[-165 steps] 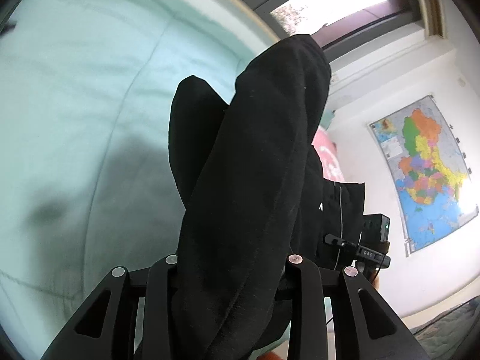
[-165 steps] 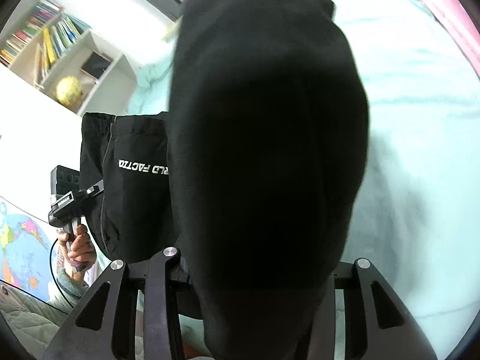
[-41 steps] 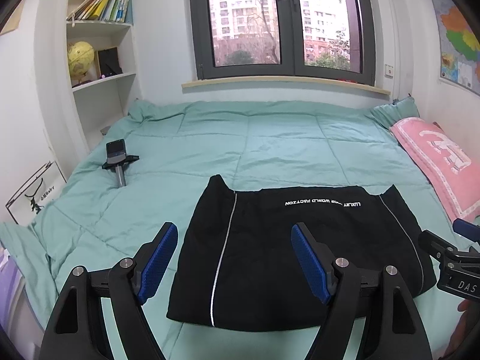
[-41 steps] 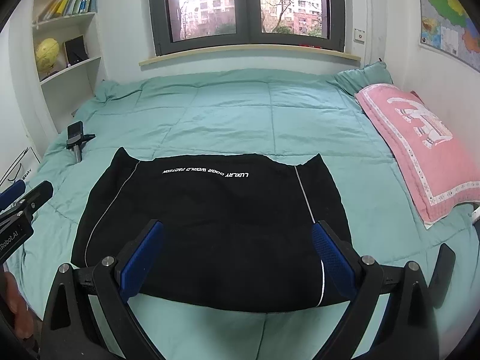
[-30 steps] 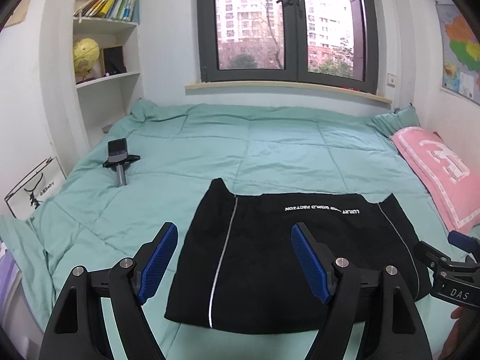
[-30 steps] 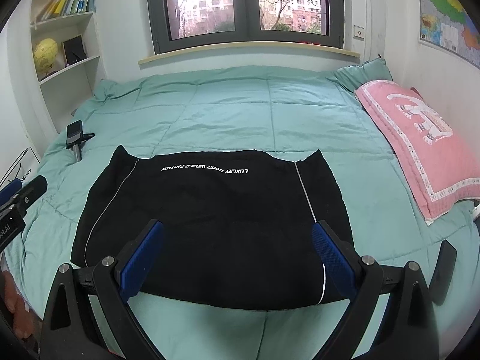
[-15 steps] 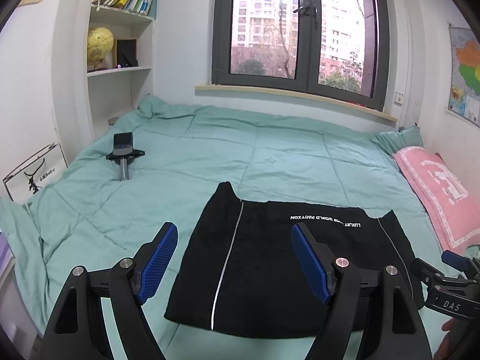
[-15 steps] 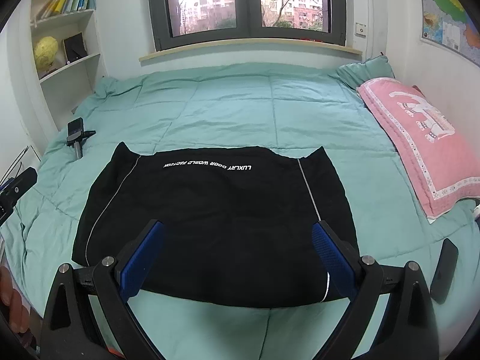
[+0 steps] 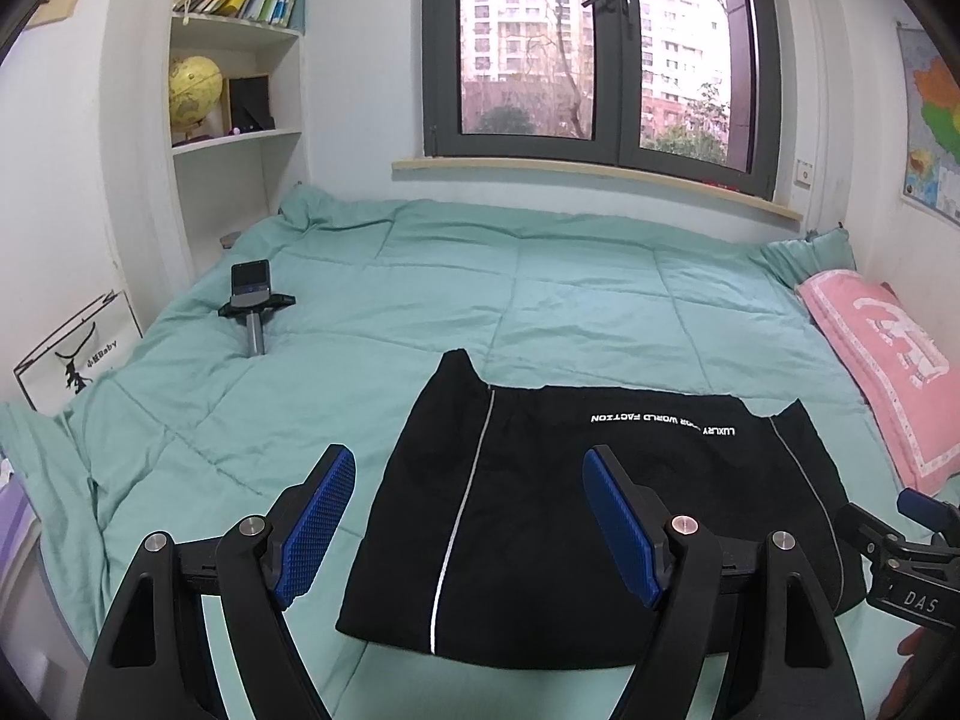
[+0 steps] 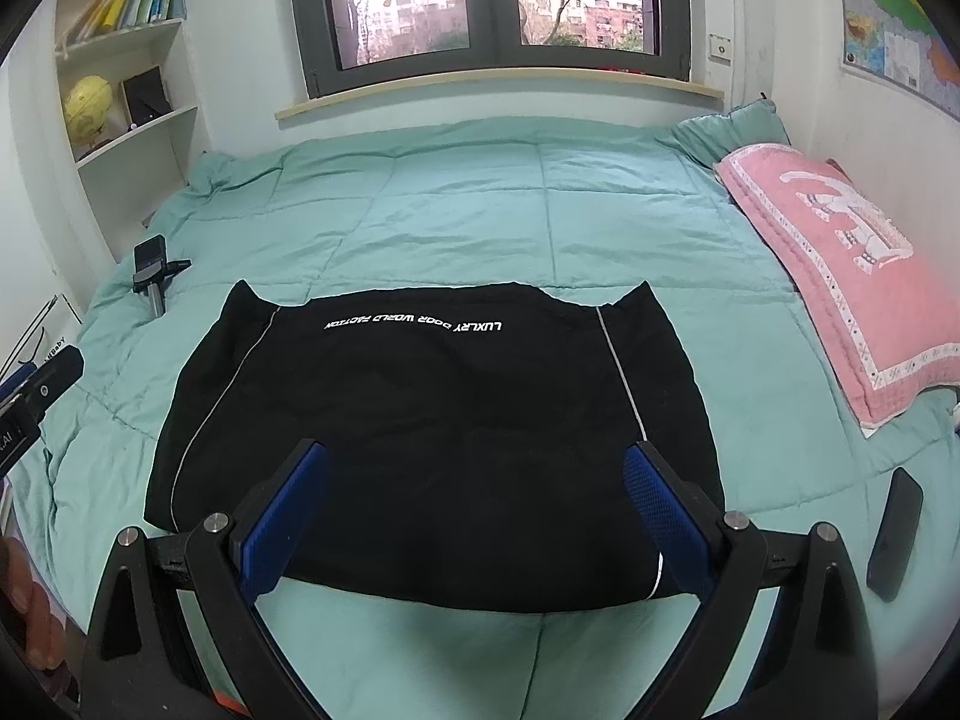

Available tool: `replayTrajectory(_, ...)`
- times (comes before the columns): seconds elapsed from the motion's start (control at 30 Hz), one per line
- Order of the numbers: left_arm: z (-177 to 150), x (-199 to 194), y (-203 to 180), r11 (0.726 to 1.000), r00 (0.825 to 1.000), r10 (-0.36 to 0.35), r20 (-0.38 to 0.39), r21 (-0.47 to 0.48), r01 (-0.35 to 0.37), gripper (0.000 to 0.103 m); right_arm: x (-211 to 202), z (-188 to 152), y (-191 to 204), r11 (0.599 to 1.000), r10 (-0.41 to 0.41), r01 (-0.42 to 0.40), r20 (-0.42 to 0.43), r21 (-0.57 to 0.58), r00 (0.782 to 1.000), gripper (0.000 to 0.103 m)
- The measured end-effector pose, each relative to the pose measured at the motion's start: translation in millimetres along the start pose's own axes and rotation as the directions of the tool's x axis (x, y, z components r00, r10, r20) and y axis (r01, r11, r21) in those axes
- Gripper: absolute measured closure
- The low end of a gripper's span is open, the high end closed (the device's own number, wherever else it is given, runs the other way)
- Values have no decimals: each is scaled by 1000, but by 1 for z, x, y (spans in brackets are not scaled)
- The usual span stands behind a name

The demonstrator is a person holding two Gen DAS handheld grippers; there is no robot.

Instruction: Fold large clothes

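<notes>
One folded black garment [image 10: 432,414] lies on one green quilt [image 10: 468,210]. There are two grippers: the left gripper [image 9: 471,516] and the right gripper [image 10: 474,498]. One pink pillow [image 10: 840,264], one camera on a handle [image 9: 255,300], one dark phone [image 10: 895,534], one yellow globe [image 9: 193,87] and one wall map [image 9: 933,126] are visible.

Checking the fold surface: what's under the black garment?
The black garment lies flat on the green quilt, which shows all around it. Whatever lies beneath its folded layers is covered.

Left gripper [image 9: 468,516] jaws wide apart, right gripper [image 10: 477,501] likewise, both angled downward, apparently holding nothing
</notes>
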State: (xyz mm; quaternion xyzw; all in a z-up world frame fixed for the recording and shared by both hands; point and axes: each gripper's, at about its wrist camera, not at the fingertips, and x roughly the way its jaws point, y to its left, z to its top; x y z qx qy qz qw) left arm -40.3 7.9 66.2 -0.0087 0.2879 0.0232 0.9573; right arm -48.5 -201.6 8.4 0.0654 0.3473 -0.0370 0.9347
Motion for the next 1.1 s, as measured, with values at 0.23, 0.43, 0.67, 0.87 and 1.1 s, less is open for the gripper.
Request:
replayTrajectory(0.23, -2, 3, -3, 1000, 1000, 7, -10, 12, -7, 23, 3, -1, -3, 1000, 3, -3, -7, 6, 1000, 3)
replayTrajectory(0.43, -3, 5, -9, 999, 1000, 26, -9, 46, -25, 23, 6, 0, -4, 1000, 6, -6, -12, 10, 1000, 3)
replayTrajectory(0.67, -4, 7, -16, 995, 997, 76, 1, 69, -76, 24, 10, 0, -5, 1000, 12, -12, -22, 11, 1000, 3)
replayTrajectory(0.87, -2, 11, -15, 993, 996, 93, 2, 71, -93, 24, 14, 0, -6, 1000, 11, -11, -30, 8, 999, 3)
replayTrajectory(1.1, -4, 15, -19, 993, 1000, 21, -16, 117, -19, 23, 20, 0, -6, 1000, 12, -12, -45, 5, 999, 3)
